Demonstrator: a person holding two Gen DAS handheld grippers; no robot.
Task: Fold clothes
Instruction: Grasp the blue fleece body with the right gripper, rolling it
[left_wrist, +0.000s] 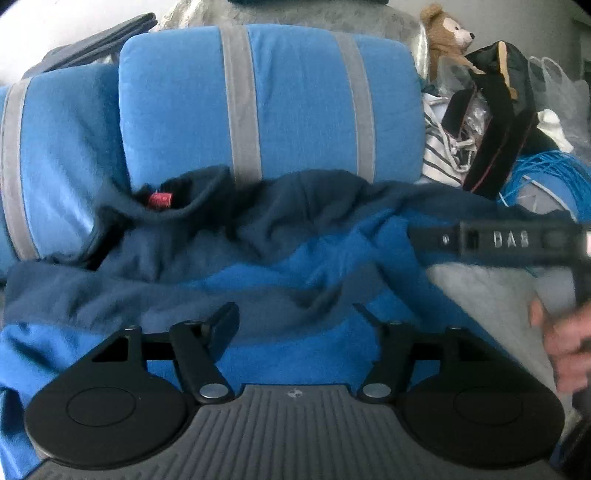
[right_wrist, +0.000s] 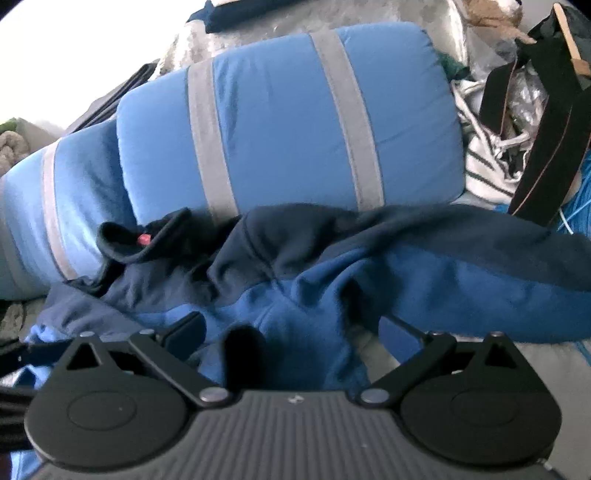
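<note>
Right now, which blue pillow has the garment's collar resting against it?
The upright front pillow, with both grey stripes showing; the garment's collar leans on its base. The other lies left, behind.

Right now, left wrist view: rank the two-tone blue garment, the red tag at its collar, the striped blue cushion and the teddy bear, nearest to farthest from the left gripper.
1. Two-tone blue garment: directly under the open left gripper.
2. Red tag: left of centre, inside the collar.
3. Striped blue cushion: upright behind the garment.
4. Teddy bear: top right, behind the cushion.
</note>
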